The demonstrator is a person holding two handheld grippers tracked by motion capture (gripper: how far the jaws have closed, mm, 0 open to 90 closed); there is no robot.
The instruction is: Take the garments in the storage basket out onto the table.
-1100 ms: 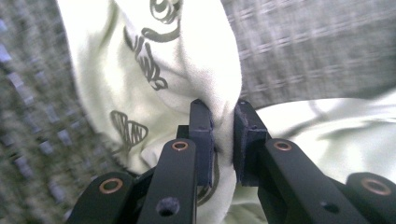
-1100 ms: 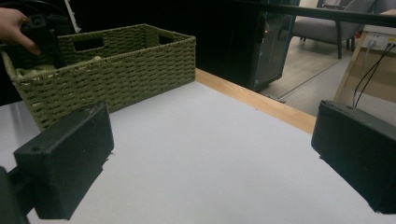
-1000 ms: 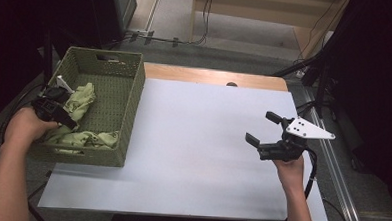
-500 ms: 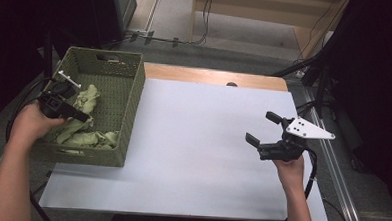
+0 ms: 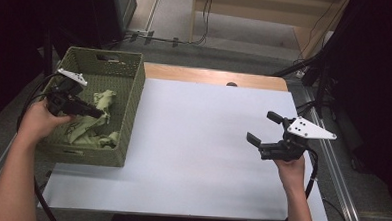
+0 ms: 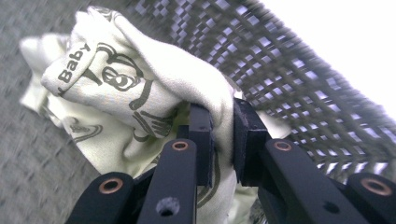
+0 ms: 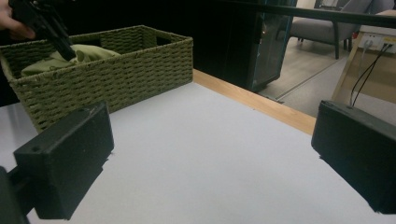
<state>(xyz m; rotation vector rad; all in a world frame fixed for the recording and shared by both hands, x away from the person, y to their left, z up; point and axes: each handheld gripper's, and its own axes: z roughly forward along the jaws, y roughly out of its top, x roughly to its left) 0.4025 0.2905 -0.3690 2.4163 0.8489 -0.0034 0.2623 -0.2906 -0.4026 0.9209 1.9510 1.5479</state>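
A green woven basket (image 5: 132, 103) stands on the table's left side and holds pale green cloths (image 5: 85, 133). My left gripper (image 5: 97, 114) is inside the basket, shut on a pale printed cloth (image 6: 140, 88) with the word "Baby" on it; the fabric is pinched between the jaws and lifted a little. The same cloth (image 5: 104, 99) bunches up at the jaw tips in the high view. My right gripper (image 5: 264, 128) hovers open over the white table's right side, nothing between its fingers. In the right gripper view the basket (image 7: 116, 70) lies ahead to the left.
The white tabletop (image 5: 197, 140) has a wooden strip (image 5: 210, 76) along its far edge. Cables (image 5: 152, 37) run on the floor behind the table. A metal rail (image 5: 339, 167) borders the right side.
My left gripper has risen and moved toward the far side of the basket, pulling the pinched cloth up with it. The right gripper has stayed where it was.
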